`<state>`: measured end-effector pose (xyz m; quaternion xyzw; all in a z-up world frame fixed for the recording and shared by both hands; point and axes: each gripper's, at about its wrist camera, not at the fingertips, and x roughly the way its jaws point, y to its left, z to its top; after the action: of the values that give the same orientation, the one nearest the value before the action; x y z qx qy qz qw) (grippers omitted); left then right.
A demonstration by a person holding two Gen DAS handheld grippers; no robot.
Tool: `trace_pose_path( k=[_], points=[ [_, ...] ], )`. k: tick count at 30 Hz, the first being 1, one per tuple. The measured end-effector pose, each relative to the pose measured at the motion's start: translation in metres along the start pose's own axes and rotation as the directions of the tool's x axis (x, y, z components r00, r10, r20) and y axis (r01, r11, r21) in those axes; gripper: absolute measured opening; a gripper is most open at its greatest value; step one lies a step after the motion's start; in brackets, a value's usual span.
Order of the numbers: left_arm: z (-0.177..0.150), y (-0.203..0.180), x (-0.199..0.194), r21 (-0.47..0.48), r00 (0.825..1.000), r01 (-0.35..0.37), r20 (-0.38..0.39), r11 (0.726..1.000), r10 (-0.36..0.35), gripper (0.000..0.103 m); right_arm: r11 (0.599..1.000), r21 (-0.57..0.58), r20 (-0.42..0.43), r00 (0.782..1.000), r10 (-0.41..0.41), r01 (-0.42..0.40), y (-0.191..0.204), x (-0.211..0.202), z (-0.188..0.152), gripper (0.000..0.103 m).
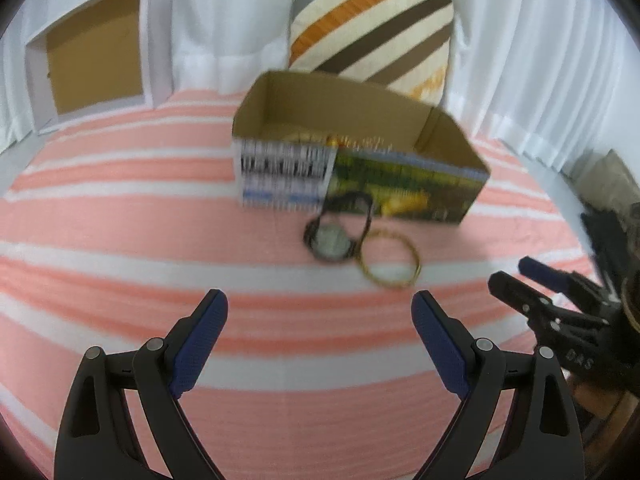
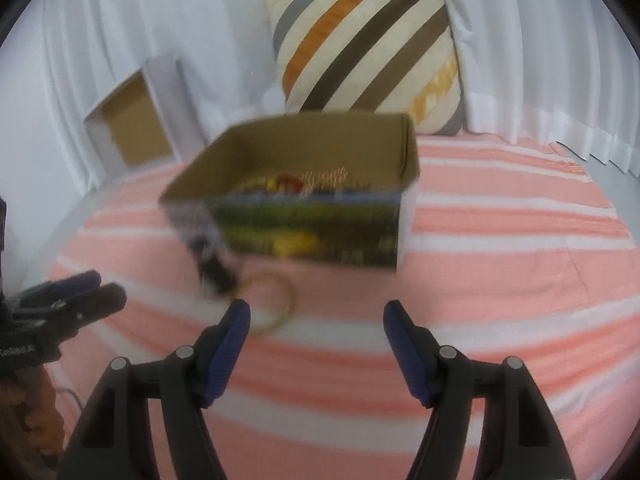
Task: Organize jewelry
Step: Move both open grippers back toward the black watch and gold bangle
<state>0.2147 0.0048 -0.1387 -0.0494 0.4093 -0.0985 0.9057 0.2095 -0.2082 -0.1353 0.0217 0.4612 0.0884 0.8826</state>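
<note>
Two empty, wide-open tools, left tool (image 1: 320,312) and right tool (image 2: 316,320), approach watch (image 1: 330,240) and bangle (image 1: 390,258) at twelve o'clock, beside box (image 1: 360,184) for sorting.

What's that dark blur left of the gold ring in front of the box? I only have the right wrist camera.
Observer: A watch with a black strap, lying face up on the striped cover.
Operator: Does it touch the ring?
Observer: It appears to. The gold bangle lies against the watch's right side, both outside the cardboard box.
Operator: Is the left gripper carrying anything?
Observer: No, the left gripper is open and empty.
</note>
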Motion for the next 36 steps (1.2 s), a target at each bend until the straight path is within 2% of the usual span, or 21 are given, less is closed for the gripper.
trace_pose_path(
  k=[5,10,15,21,27,29,33,36],
  points=[
    [-0.005,0.001,0.006,-0.008,1.000,0.001,-0.003,1.000,-0.001,0.094,1.000,-0.005,-0.021,1.000,-0.006,0.006,0.003,-0.002,-0.023,0.071],
    [0.004,0.006,0.014,-0.024,1.000,0.000,0.019,1.000,0.000,0.094,0.999,0.035,-0.038,0.999,0.011,-0.010,-0.004,0.008,-0.022,0.071],
    [0.010,0.019,0.029,-0.041,1.000,-0.019,0.000,0.999,0.019,0.094,0.999,0.040,-0.048,0.999,0.018,-0.017,-0.004,0.019,-0.017,0.071],
    [0.016,0.022,0.049,-0.001,0.999,-0.022,-0.034,1.000,0.022,0.094,0.999,0.025,-0.068,0.997,0.037,-0.035,0.003,0.033,-0.012,0.071],
    [0.009,0.028,0.060,0.030,0.998,0.018,-0.063,0.999,-0.016,0.094,0.997,0.004,-0.095,0.993,0.072,-0.072,0.012,0.044,-0.011,0.071],
    [0.010,0.029,0.063,0.016,0.998,0.025,-0.062,1.000,-0.024,0.094,0.998,-0.009,-0.100,0.993,0.065,-0.066,0.015,0.047,-0.011,0.071],
    [0.020,0.036,0.070,-0.053,0.998,0.041,-0.040,0.998,-0.043,0.094,0.997,0.044,-0.098,0.993,0.065,-0.061,0.009,0.057,-0.003,0.071],
    [0.028,0.039,0.078,-0.086,0.998,0.036,-0.040,0.996,-0.039,0.093,0.999,0.015,-0.096,0.994,0.053,-0.052,0.013,0.065,0.005,0.071]
  ],
)
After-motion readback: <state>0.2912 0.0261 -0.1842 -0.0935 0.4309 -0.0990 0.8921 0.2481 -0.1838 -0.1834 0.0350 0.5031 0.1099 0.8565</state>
